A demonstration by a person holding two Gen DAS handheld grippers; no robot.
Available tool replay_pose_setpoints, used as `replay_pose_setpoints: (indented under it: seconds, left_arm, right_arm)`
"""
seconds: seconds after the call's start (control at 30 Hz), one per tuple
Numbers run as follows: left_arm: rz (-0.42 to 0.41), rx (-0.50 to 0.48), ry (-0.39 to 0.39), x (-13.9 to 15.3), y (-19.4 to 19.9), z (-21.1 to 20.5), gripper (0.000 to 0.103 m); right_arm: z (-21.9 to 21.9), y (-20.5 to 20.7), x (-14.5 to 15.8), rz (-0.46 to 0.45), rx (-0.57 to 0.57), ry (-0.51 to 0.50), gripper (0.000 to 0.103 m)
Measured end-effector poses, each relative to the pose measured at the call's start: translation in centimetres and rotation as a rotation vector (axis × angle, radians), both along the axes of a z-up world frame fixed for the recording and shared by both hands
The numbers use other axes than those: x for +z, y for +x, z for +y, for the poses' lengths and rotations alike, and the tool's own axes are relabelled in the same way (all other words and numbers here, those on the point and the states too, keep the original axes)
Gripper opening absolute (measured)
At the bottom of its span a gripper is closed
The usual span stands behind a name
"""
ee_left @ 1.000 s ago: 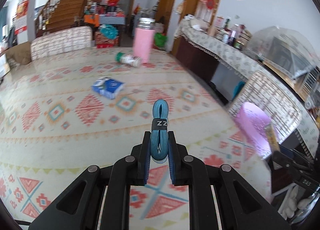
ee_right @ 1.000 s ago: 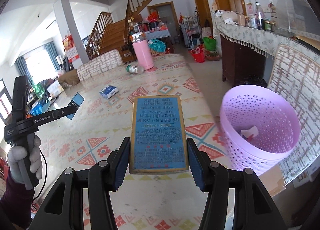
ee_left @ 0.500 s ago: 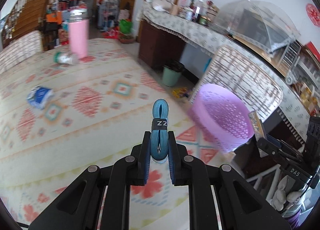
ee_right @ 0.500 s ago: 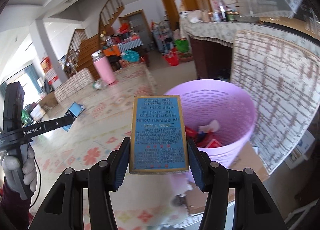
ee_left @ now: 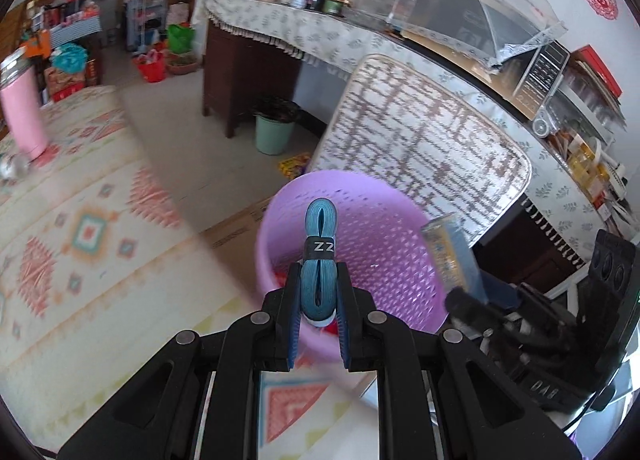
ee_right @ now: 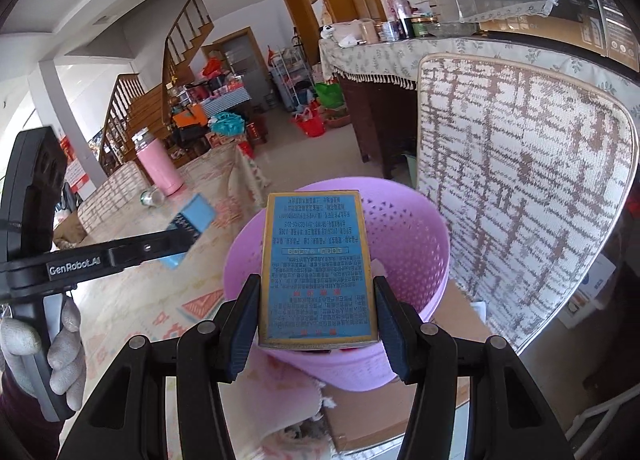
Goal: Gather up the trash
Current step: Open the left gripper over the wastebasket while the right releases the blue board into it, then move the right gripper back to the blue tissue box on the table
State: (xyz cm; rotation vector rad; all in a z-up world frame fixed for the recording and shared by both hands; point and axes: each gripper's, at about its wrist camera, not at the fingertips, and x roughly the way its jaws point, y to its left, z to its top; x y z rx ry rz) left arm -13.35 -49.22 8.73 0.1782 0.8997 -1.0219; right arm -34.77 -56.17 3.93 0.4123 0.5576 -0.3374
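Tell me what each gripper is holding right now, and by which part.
Left gripper: a folded blue strap with a black band, pinched at its lower end. Right gripper: a flat blue gold-edged box, clamped across its long sides.

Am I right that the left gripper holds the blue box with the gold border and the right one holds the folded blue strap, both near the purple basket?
No, you have them swapped. The left gripper is shut on the folded blue strap, as the left wrist view shows; the right gripper grips the blue box, per the right wrist view. Both are near the purple basket.
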Motion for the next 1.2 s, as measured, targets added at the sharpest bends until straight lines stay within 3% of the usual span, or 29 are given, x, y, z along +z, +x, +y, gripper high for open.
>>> replay_pose_setpoints:
  seconds: [0.13, 0.17, 0.2, 0.27, 0.3, 0.7, 1.2]
  left_arm:
    - [-0.058, -0.017, 0.006, 0.7, -0.2, -2.1, 0.018]
    - [-0.065, -0.018, 0.009, 0.8, -0.1, -2.4, 0.028]
    - [-0.069, -0.013, 0.009, 0.9, 0.0, -2.5, 0.044]
    - [-0.077, 0.008, -0.010, 1.2, 0.1, -2.0, 0.062]
    - [-0.081, 0.016, -0.017, 1.3, 0.1, -1.6, 0.063]
    - [-0.084, 0.144, 0.050, 0.6, 0.7, 7.2, 0.064]
    - [-0.121, 0.467, 0.136, -2.5, 5.0, 22.1, 0.064]
  right_arm:
    - [-0.8, 1.0, -0.1, 0.005, -0.012, -0.014, 0.060]
    - [-1.0, 1.3, -0.2, 0.006, -0.020, -0.024, 0.060]
    - [-1.1, 1.4, -0.3, 0.007, -0.028, -0.030, 0.060]
    - [-1.4, 1.7, -0.5, 0.014, -0.040, -0.025, 0.063]
    - [-1.5, 1.7, -0.6, 0.009, -0.039, -0.013, 0.066]
    - [0.8, 0.7, -0.4, 0.003, -0.016, -0.006, 0.072]
    - [7.0, 2.4, 0.4, 0.028, 0.065, -0.042, 0.074]
